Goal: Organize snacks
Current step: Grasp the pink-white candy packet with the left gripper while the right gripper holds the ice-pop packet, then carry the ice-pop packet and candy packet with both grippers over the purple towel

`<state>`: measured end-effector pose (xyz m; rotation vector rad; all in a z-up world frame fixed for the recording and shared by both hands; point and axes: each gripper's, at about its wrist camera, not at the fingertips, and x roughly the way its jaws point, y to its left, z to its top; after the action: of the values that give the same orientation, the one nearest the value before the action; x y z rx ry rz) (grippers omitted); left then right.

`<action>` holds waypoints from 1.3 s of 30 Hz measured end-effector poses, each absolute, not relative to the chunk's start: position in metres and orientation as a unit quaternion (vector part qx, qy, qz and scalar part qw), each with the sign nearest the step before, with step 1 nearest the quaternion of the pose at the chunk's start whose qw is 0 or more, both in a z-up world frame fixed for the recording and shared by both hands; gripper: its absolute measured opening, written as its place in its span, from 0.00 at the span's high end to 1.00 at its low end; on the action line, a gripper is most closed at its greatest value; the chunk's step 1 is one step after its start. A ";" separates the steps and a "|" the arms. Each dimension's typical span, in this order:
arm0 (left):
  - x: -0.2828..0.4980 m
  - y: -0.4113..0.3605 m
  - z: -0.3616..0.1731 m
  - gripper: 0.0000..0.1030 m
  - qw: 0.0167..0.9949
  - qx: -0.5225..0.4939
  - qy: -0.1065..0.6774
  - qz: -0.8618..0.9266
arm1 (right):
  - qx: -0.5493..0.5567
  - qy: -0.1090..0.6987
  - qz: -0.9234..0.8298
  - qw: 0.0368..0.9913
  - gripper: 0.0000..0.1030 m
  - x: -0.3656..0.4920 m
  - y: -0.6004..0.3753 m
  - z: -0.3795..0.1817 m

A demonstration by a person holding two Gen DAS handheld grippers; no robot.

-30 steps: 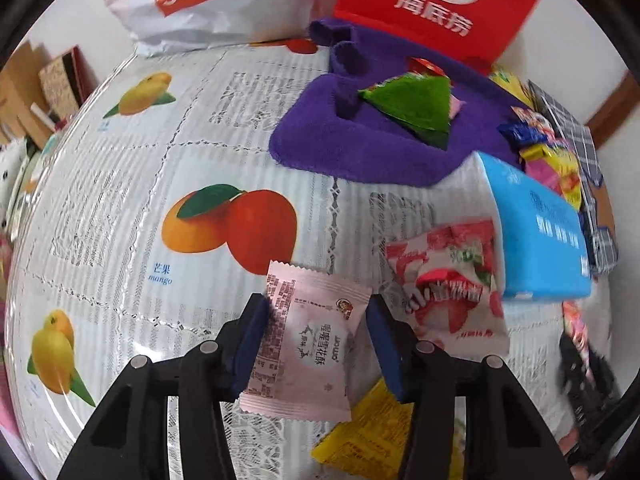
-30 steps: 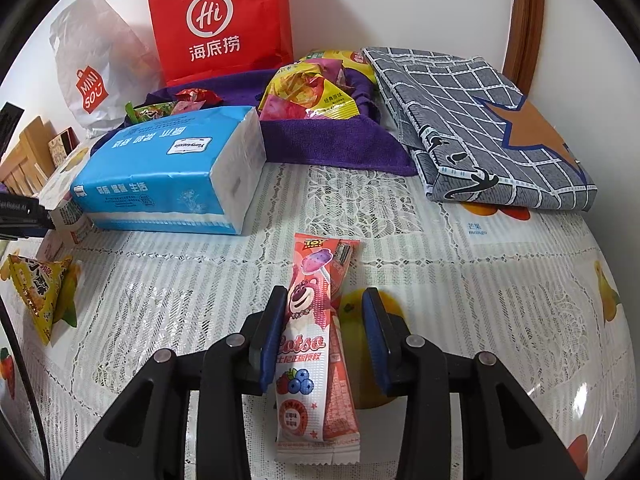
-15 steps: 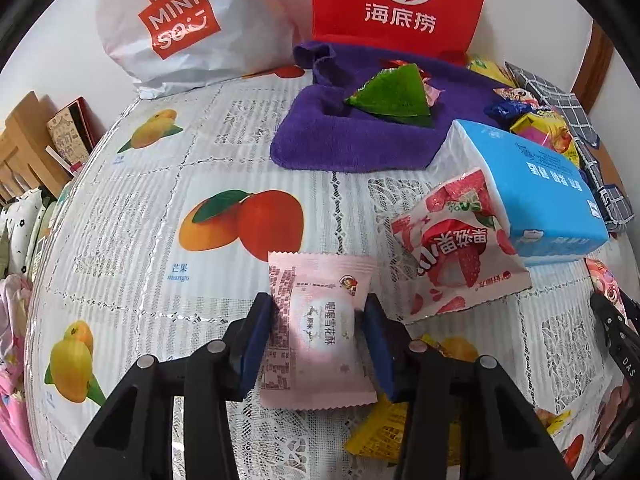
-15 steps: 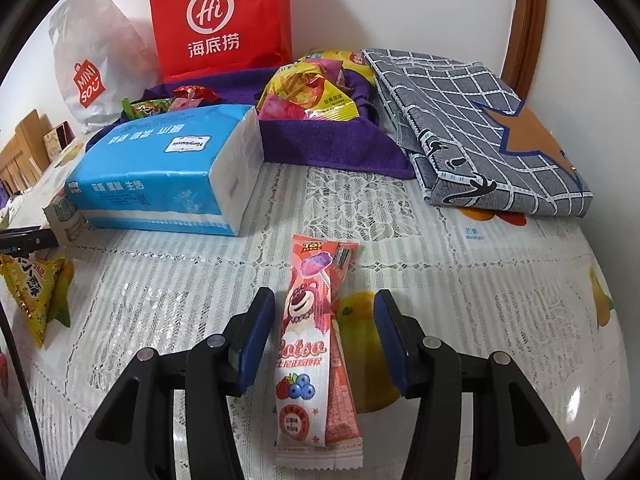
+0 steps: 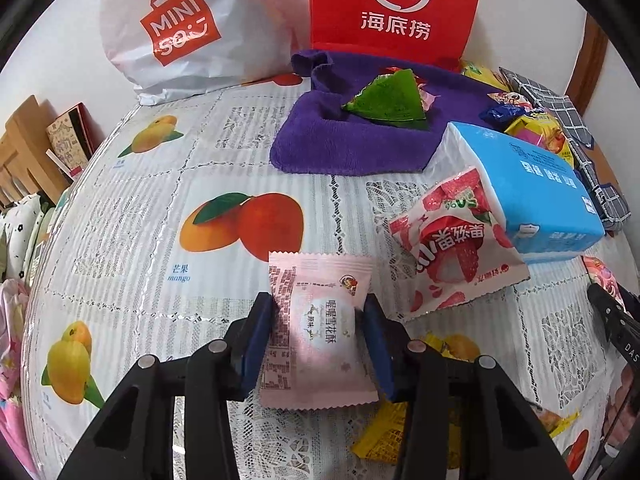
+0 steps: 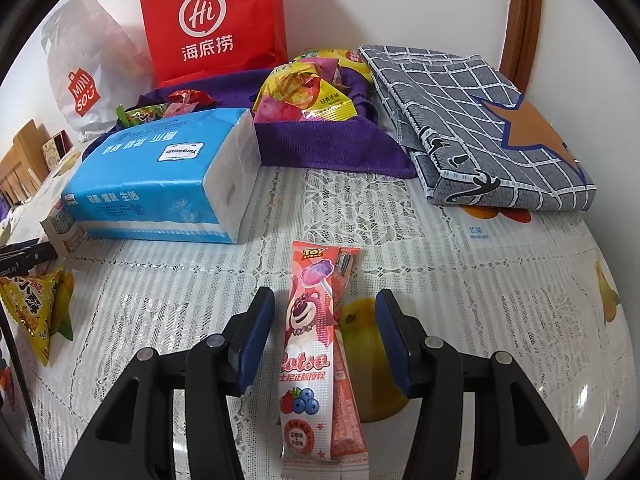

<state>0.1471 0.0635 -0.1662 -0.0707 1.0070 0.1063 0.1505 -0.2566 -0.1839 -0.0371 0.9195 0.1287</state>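
In the left wrist view, my left gripper point(image 5: 318, 304) has its jaws closing on a pale pink snack packet point(image 5: 320, 332), and both blue pads press its sides. In the right wrist view, my right gripper point(image 6: 324, 300) stands open over two long pink lollipop packets point(image 6: 308, 344) lying on the tablecloth. Neither pad touches them. At the back lies a purple cloth point(image 5: 340, 140) with a green triangular snack point(image 5: 388, 96) on it. The same purple cloth point(image 6: 328, 140) holds yellow snack bags point(image 6: 308, 96).
A blue tissue pack point(image 5: 532, 176) lies right of centre with a strawberry packet point(image 5: 452, 248) leaning on it. Yellow packets point(image 5: 384, 432) lie under my left gripper. A red bag point(image 5: 396, 4) and a white bag point(image 5: 180, 32) stand at the wall. A folded grey checked cloth point(image 6: 480, 120) lies at the right.
The left jaws have drawn in onto the pink packet and the left view has swung a little. The right jaws have spread apart from the lollipop packets, which stay where they lay.
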 end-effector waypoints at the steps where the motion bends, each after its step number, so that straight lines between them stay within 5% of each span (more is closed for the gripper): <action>1: 0.147 0.065 -0.166 0.61 0.873 -0.036 0.484 0.051 | -0.020 0.443 0.063 0.894 0.49 0.150 -0.257 -0.184; 9: 0.141 0.070 -0.166 0.59 0.869 -0.038 0.490 0.052 | -0.025 0.451 0.065 0.890 0.44 0.146 -0.255 -0.183; 13: 0.138 0.076 -0.163 0.67 0.867 -0.058 0.493 0.044 | -0.035 0.452 0.067 0.889 0.76 0.145 -0.250 -0.180; 39: 0.154 0.058 -0.060 0.69 0.891 -0.075 0.447 0.007 | -0.043 0.374 0.034 0.926 0.77 0.195 -0.231 -0.051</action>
<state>0.1543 0.0581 -0.0604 -0.1552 0.9280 0.0138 0.1955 -0.2307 -0.0509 -0.0883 0.7661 0.0697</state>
